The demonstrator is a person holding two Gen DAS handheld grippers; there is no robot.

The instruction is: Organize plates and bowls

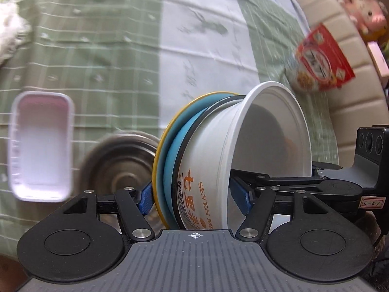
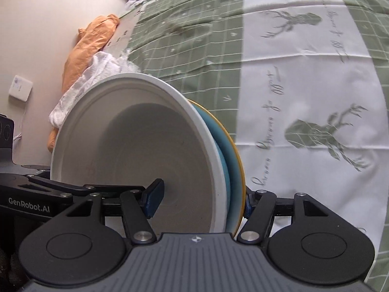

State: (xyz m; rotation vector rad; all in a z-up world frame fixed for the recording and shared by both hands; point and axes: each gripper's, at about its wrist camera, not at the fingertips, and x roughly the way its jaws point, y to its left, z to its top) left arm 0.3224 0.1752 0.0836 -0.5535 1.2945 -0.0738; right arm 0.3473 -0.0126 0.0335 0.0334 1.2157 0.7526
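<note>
A stack is held tilted on edge above the cloth: a white paper bowl (image 1: 243,150) with orange print, nested on a blue plate (image 1: 175,146) with a yellow rim. My left gripper (image 1: 194,194) is shut on the stack, one finger behind the plate, one inside the bowl. My right gripper (image 2: 199,199) is shut on the same stack from the opposite side; the bowl (image 2: 145,146) and plate (image 2: 231,150) fill its view. A steel dish (image 1: 119,160) and a white rectangular tray (image 1: 40,143) lie on the cloth.
A green and white deer-print tablecloth (image 2: 304,73) covers the surface. A red food box (image 1: 323,58) and a pink plush toy (image 1: 364,9) are at the far right. Orange and white cloths (image 2: 92,48) lie by the wall.
</note>
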